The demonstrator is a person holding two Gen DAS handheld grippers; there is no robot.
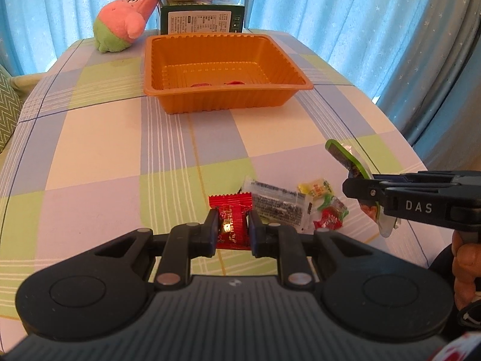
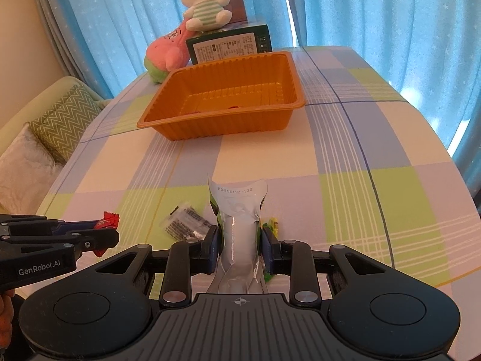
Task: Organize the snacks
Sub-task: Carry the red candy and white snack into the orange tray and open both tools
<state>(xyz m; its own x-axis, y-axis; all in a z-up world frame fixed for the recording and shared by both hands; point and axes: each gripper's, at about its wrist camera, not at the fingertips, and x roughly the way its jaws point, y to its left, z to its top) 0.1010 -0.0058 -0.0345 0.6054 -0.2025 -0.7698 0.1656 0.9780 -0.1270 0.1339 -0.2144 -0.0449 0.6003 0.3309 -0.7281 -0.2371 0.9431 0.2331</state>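
Note:
My left gripper (image 1: 232, 225) is shut on a red candy wrapper (image 1: 233, 222), just above the checked tablecloth; it also shows in the right wrist view (image 2: 102, 234). My right gripper (image 2: 239, 240) is shut on a silver-backed green snack pouch (image 2: 239, 225), held upright; the pouch shows in the left wrist view (image 1: 348, 162) at the right. A clear printed packet (image 1: 276, 204), a yellow candy (image 1: 315, 188) and a red-green candy (image 1: 330, 215) lie on the cloth between the grippers. The orange tray (image 1: 222, 96) stands farther back, with two red pieces (image 1: 216, 84) inside.
A pink plush (image 1: 126, 18), a white striped plush (image 2: 207, 3) and a dark green box (image 1: 201, 19) stand behind the tray. Blue curtains hang around. A sofa with a zigzag cushion (image 2: 63, 120) is left of the table. The table edge curves away at right.

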